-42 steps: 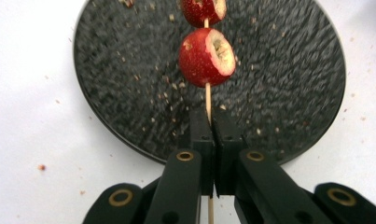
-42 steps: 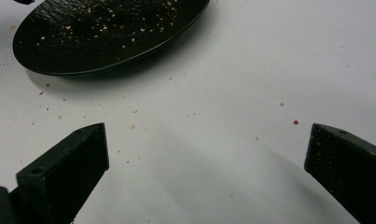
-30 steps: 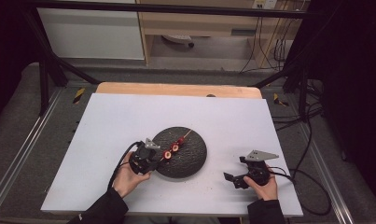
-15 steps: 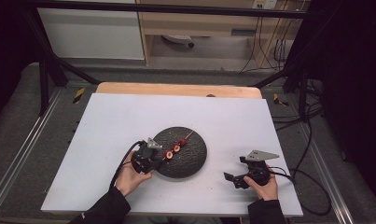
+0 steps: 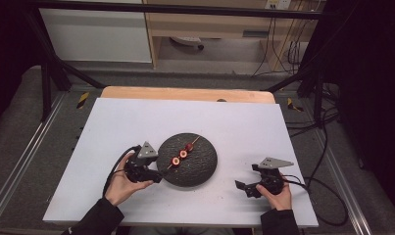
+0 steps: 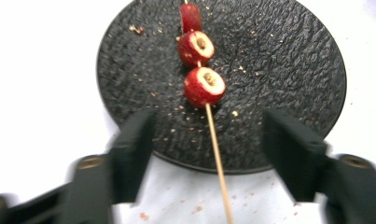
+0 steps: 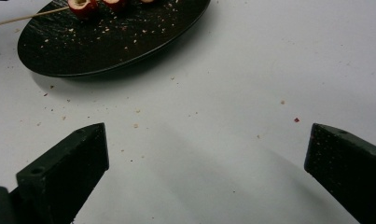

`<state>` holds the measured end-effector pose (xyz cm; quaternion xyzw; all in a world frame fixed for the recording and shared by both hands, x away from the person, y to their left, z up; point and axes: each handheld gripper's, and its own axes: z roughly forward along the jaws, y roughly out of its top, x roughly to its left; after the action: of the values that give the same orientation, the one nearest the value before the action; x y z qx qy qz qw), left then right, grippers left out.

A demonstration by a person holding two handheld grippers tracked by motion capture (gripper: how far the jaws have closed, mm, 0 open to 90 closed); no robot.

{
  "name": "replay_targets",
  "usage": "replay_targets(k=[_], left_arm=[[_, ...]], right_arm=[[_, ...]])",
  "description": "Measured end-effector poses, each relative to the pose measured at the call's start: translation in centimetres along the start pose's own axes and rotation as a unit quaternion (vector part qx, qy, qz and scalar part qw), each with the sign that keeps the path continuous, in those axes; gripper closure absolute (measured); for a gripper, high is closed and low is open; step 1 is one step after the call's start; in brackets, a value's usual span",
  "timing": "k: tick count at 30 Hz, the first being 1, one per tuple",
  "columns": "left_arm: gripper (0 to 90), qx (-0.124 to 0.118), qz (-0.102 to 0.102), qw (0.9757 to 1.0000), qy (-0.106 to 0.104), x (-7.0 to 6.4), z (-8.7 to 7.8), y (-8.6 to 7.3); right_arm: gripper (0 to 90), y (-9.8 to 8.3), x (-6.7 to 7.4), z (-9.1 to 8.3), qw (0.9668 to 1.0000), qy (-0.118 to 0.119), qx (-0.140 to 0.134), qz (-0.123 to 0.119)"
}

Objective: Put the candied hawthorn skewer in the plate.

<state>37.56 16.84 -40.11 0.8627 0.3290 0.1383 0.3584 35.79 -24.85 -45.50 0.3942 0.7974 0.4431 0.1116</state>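
Left gripper [image 6: 209, 144]: released, jaws just opened astride skewer [image 6: 216, 149], which I've laid on plate [image 6: 293, 60].
Right gripper [image 7: 209, 154]: wide, idle.
Next: I withdraw clear.

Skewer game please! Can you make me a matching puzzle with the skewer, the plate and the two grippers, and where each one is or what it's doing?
1. skewer
2. plate
3. left gripper
4. right gripper

a. round, black, on the white table
b. open over bare table
c. lies across the plate, three red fruits on it
d. just opened, stick between its jaws, not gripped

Pairs: 1-c, 2-a, 3-d, 4-b
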Motion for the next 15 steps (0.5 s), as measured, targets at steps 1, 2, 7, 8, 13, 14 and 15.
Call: replay_targets(k=[1,2,7,8,13,14,15], left_arm=[[23.0,-0.002,-0.004,1.0000,0.000,0.2,-0.2,-0.2],[19.0,-0.002,-0.005,1.0000,0.001,0.4,-0.5,-0.4],[8.9,-0.007,-0.020,0.9998,0.004,1.5,-1.5,-1.6],[7.9,-0.007,-0.022,0.9997,0.007,1.8,-1.7,-1.9],[5.6,-0.021,-0.034,0.9991,0.015,2.9,-2.8,-3.7],[5.6,-0.024,-0.038,0.9989,0.015,3.1,-2.9,-4.1],[5.6,-0.026,-0.041,0.9987,0.017,3.3,-3.1,-4.5]], right_arm=[[0.5,0.0,0.0,0.0,1.0000,0.001,0.000,0.001],[0.5,0.0,0.0,0.0,1.0000,0.001,0.000,0.001],[0.5,0.0,0.0,0.0,1.0000,0.000,-0.001,0.002],[0.5,0.0,0.0,0.0,1.0000,0.000,-0.001,0.004],[0.5,0.0,0.0,0.0,1.0000,0.001,0.000,0.004],[0.5,0.0,0.0,0.0,1.0000,0.002,0.000,0.006],[0.5,0.0,0.0,0.0,1.0000,0.002,0.001,0.005]])
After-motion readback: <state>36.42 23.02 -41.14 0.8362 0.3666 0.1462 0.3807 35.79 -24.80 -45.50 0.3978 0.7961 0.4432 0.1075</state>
